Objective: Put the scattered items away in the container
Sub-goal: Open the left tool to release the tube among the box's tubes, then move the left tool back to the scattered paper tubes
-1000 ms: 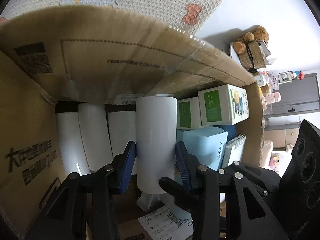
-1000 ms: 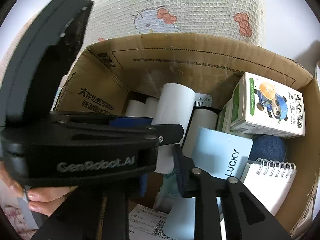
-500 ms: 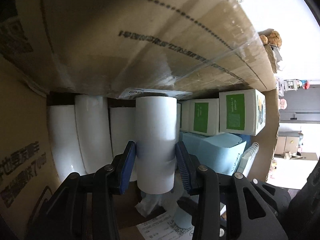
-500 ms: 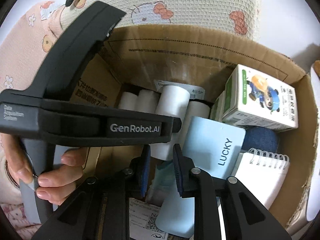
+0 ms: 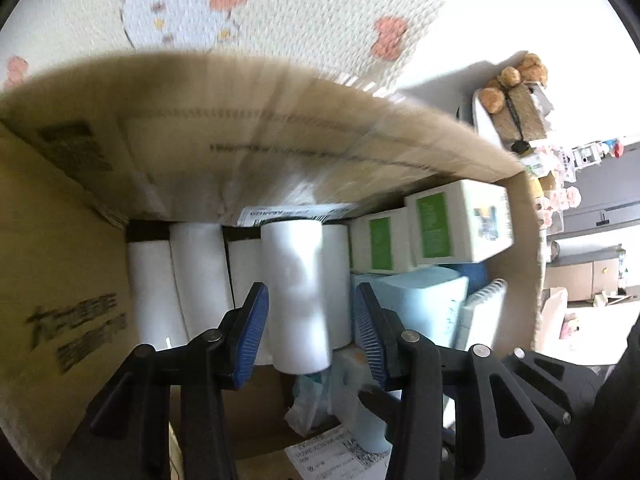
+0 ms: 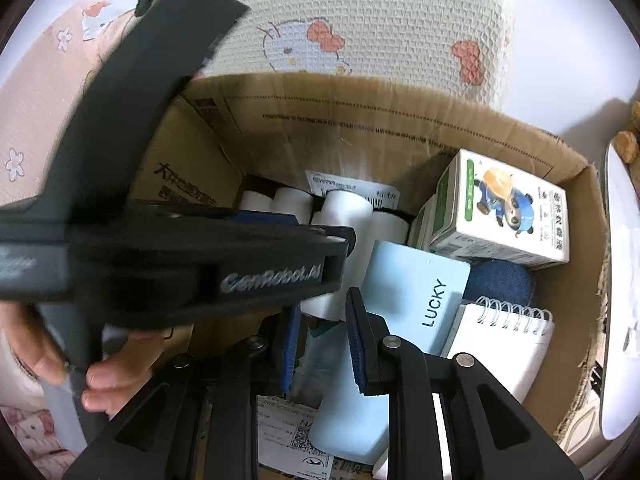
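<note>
Blue ribbed pads on the left tongs [image 5: 312, 332], spread wide, pointing steeply down into the cardboard box [image 5: 240, 152]. Between them, a white roll [image 5: 298, 280], upright on the box floor, with a clear gap to the right-hand pad; on the other side the pad overlaps the roll's edge in the blurred view, contact not discernible. Not pinching it, then.

Just behind and to either side, more white rolls [image 5: 200, 280] lined up along the far wall of the box. Right of those, two green-and-white cartons [image 5: 460, 224], the larger one printed with a cartoon panda, resting on top of the rest.

Black right tongs [image 6: 322, 344] drawn close together, only a narrow slot between the pads, gripping nothing. Below them, a pale blue pouch [image 6: 348, 412] and a printed label [image 6: 288, 432] on the box floor. Further right, a light blue packet marked LUCKY [image 6: 416, 288], a white spiral notebook [image 6: 504, 340] leaning beside it, a dark blue item [image 6: 500, 280] tucked behind.

At the lower left of the right wrist view, a hand [image 6: 108, 376] wrapped around the left tool's grip. Beyond the box, a cream waffle-weave blanket [image 5: 300, 20] with a cartoon print.
</note>
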`<action>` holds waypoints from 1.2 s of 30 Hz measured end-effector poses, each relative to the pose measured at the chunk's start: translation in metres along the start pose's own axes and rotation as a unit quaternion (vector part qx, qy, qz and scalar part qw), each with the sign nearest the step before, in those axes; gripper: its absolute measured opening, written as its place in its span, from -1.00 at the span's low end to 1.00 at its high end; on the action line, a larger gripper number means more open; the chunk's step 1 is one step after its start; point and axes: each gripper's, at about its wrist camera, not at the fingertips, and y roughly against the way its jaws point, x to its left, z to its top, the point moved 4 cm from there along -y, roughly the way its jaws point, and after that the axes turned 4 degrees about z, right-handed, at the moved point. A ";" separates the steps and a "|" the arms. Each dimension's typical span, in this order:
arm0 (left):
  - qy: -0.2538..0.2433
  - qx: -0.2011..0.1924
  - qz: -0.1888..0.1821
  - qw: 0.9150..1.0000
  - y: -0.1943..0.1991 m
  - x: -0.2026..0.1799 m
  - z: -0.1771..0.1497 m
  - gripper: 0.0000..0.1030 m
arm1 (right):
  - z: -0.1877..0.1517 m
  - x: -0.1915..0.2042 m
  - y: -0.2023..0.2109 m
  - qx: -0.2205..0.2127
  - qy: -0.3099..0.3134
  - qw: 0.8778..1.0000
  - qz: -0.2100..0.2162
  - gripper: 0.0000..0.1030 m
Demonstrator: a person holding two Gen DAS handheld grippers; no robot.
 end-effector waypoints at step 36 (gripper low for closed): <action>0.093 -0.245 0.028 0.965 0.227 0.202 -0.041 -0.89 | 0.063 0.164 0.049 -0.227 -0.011 0.972 0.065 -0.50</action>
